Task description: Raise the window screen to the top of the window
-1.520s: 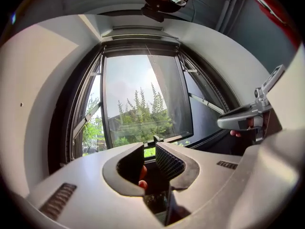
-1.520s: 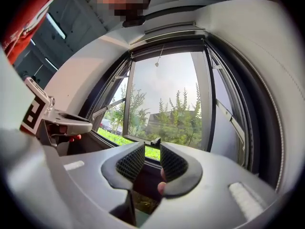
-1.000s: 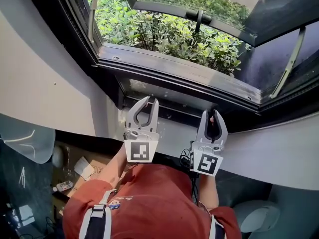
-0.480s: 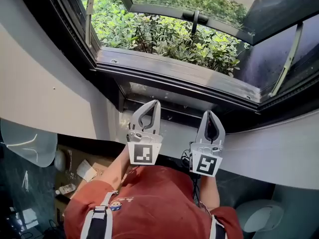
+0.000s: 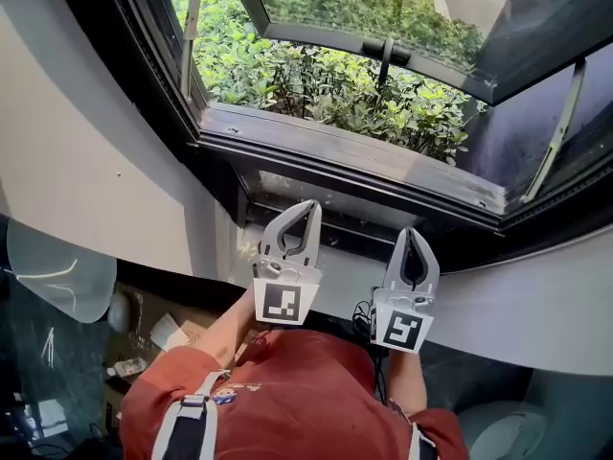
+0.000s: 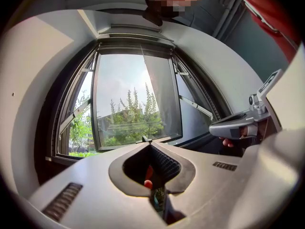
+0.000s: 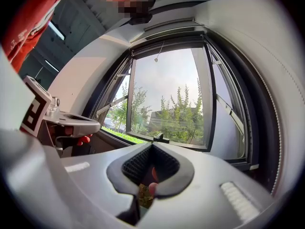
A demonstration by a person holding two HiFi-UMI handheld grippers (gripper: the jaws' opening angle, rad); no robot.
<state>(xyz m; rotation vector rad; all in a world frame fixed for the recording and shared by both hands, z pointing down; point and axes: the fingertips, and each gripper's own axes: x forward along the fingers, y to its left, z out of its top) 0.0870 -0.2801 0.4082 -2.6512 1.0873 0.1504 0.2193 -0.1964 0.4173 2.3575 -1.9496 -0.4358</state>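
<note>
– Both the left tool [image 5: 305, 207] and right tool [image 5: 410, 233] are sitting closed, empty, near the sill [image 5: 347, 257].
– The screen [image 7: 174, 28] is seemingly sitting rolled at the top of the window [image 5: 345, 151]. Light, flimsy mesh; I'm favouring its hanging cord [image 7: 158, 51].

window opening [image 5: 316, 75] clear ahead, dark frame rail [image 5: 354, 156] below, wall [image 5: 96, 161] at left
</note>
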